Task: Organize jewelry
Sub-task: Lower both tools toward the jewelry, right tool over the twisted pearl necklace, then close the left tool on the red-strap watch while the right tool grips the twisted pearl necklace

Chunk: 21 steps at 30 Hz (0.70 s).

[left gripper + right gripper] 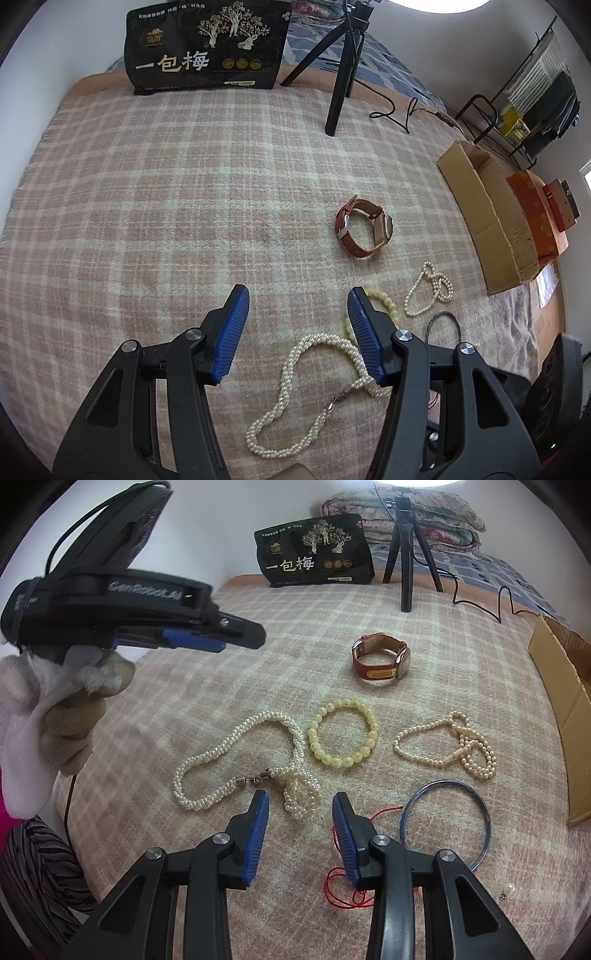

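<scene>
Inspection, largest item first. The bed carries a checked blanket [192, 686], and all the jewelry lies loose on it. I place everything against the yellow bead bracelet [342, 733], which sits mid-blanket. The cardboard box [561, 716] stands well to its right at the blanket's edge, its flap open; I judge it the likely destination, though nothing confirms that.

The twisted pearl necklace [236, 764] lies just left of the bracelet, its clasp end bunched below it. The thin pearl strand [448, 744] lies to the right, clear of it. The blue bangle [447, 823] is below and right, with red cord [347, 882] beside it. The watch [382, 657] stands on edge beyond the bracelet.

My right hand-held gripper [300, 812] is parted and grasping nothing; its jaws sit either side of the bunched end of the necklace without pressing it. My left hand-held gripper [297, 314] is likewise released and empty, its right finger [364, 332] over the bracelet's left edge.

Judgement: the step is seizing the necklace. Recommend lowering the right jaws until the pads straddle the bunched coil, taking several strands at once, and keeping the left hand clear of the bracelet so that it is not dragged. Lift slowly; the trailing loop may snag the bracelet.
</scene>
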### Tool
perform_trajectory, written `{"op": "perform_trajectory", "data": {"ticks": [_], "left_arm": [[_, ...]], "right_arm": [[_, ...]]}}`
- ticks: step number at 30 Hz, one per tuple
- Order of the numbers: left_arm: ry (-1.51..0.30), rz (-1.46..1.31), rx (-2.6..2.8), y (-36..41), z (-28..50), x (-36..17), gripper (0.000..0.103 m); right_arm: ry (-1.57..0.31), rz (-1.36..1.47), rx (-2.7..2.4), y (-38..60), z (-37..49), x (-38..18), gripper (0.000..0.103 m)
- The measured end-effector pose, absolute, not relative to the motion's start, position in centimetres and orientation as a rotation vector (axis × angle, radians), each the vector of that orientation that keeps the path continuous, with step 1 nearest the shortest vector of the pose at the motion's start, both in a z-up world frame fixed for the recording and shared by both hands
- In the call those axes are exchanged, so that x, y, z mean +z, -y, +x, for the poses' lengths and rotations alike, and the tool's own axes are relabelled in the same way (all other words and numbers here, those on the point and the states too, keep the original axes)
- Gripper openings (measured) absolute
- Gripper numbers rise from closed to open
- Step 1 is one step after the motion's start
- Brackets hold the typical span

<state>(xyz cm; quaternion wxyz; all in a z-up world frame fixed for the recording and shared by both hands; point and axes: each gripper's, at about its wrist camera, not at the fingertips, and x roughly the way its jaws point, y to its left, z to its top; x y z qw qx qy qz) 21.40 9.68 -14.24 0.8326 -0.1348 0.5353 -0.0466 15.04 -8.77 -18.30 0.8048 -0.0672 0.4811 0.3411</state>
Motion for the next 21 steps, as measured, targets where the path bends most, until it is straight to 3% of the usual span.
{"op": "perform_trajectory", "data": {"ticks": [21], "left_arm": [[-1.230,-0.432,-0.079,-8.0,28.6,-18.3,0.058]], "right_arm": [[-1.056,-0.164,0.730,8.2,16.0,-19.6,0.032]]}}
